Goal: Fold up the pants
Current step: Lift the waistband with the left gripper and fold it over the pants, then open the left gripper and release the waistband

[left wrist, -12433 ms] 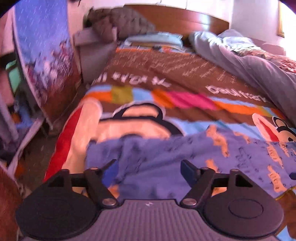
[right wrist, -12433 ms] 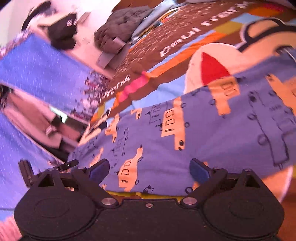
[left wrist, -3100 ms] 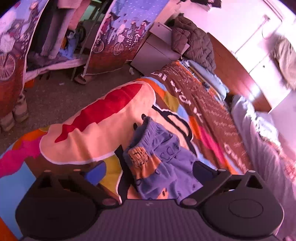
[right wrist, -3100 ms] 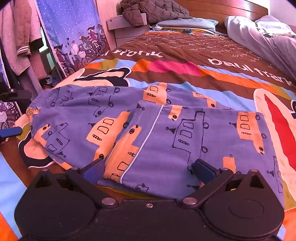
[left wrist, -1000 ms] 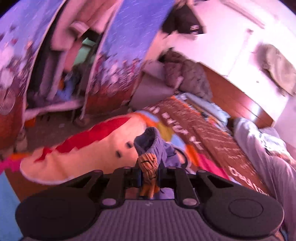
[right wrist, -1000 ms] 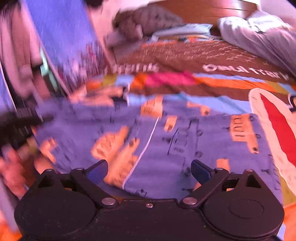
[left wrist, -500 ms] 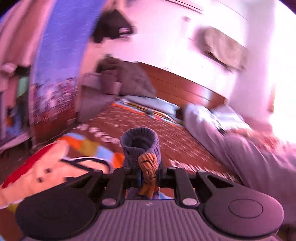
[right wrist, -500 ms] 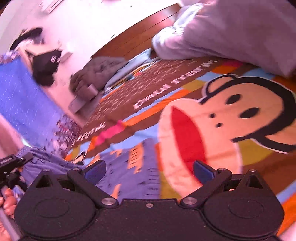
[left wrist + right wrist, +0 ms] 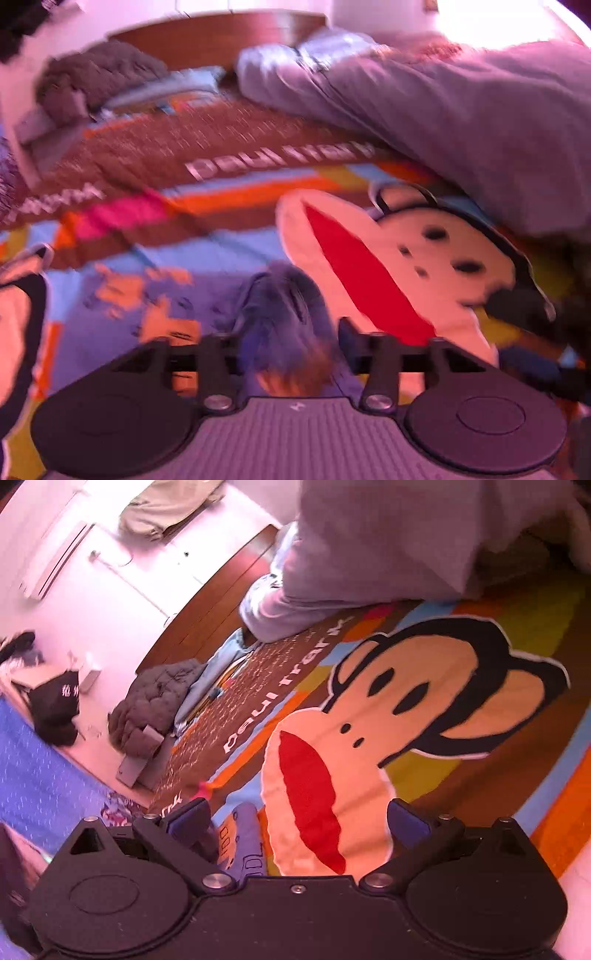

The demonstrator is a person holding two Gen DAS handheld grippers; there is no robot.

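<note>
Bright daylight with a pink-violet cast; glare whites out the left wrist view's upper right corner. That view is motion-smeared throughout, the right wrist view sharper. Fisheye bending curves both edges.

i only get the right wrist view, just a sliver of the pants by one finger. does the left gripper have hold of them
observer: In the left wrist view a bunched fold of the pants stands between the fingers of the left gripper. Its jaws are opening, and the pads do not seem to press the cloth, though that picture is blurred.
operator: ok where is the rest of them
observer: The rest lies spread flat on the bedspread, to the left of that bunch in the left wrist view.
</note>
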